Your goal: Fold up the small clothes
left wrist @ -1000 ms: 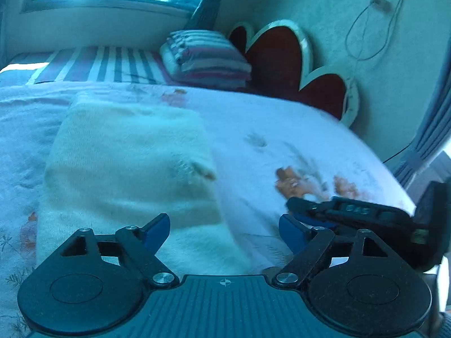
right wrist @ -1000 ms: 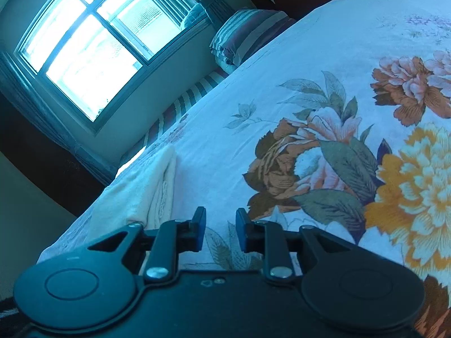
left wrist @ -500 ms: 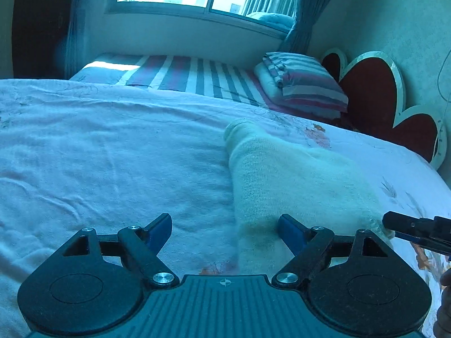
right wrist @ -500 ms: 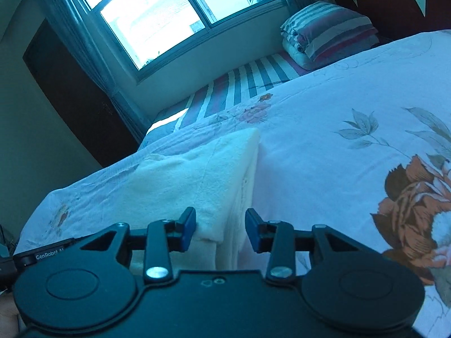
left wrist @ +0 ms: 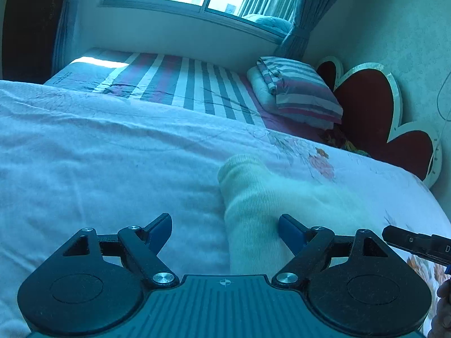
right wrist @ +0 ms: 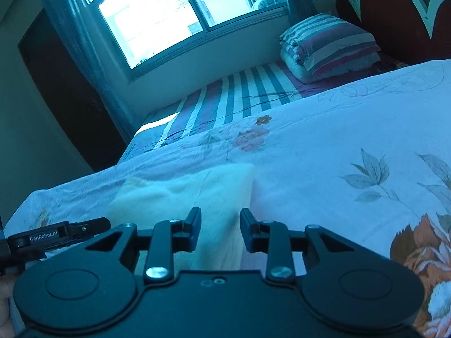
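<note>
A folded cream garment (left wrist: 262, 214) lay on the floral bedspread (left wrist: 98, 169) of a bed beneath a bright window (right wrist: 157, 11). The left tool (left wrist: 225, 229) hovered above the garment's near end, its blue pads spread wide and gripping nothing. The right tool (right wrist: 220, 229) hung over the same bundle, its jaws only narrowly parted after just closing a little, with cloth seen between them but no pad pressing on it. A striped pillow (left wrist: 298, 93) rested against the red, scalloped headboard (left wrist: 366, 107).
</note>
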`<state>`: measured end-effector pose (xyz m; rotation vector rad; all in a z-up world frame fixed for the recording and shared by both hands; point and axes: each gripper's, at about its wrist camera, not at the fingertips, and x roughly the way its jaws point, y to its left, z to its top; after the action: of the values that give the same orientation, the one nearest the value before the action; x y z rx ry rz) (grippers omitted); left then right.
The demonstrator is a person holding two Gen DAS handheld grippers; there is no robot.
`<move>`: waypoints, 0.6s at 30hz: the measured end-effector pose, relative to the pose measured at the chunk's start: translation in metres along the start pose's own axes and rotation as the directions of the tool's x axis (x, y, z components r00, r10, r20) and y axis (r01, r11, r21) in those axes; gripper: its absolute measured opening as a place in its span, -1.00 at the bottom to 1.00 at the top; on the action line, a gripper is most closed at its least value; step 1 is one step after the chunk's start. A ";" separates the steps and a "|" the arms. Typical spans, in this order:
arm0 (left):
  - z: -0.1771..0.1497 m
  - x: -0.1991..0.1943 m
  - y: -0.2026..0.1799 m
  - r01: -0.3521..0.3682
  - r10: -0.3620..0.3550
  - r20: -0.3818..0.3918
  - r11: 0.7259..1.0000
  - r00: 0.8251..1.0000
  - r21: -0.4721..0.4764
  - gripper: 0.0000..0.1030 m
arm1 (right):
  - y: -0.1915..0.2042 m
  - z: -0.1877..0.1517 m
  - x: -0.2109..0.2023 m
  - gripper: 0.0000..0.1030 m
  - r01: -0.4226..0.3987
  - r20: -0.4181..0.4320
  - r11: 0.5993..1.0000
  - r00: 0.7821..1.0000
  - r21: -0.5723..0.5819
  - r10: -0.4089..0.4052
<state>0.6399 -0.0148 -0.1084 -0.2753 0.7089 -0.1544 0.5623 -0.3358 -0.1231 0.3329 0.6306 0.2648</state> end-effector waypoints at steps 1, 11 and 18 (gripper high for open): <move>0.007 0.011 -0.001 0.003 -0.003 -0.004 1.000 1.000 0.006 0.61 | -0.002 0.006 0.009 -0.38 0.011 -0.007 1.000 1.000 -0.003 -0.011; 0.020 0.042 -0.014 -0.021 0.028 -0.066 0.994 0.997 0.105 0.66 | -0.006 0.011 0.039 -0.38 0.052 -0.085 0.998 0.995 -0.042 -0.056; -0.047 -0.043 0.003 0.058 -0.049 -0.089 0.993 0.995 0.104 0.66 | 0.008 -0.051 -0.047 -0.38 -0.065 -0.142 0.997 0.988 -0.042 0.059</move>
<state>0.5767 -0.0109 -0.1171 -0.1863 0.7764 -0.2559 0.4935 -0.3331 -0.1337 0.2914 0.7527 0.3644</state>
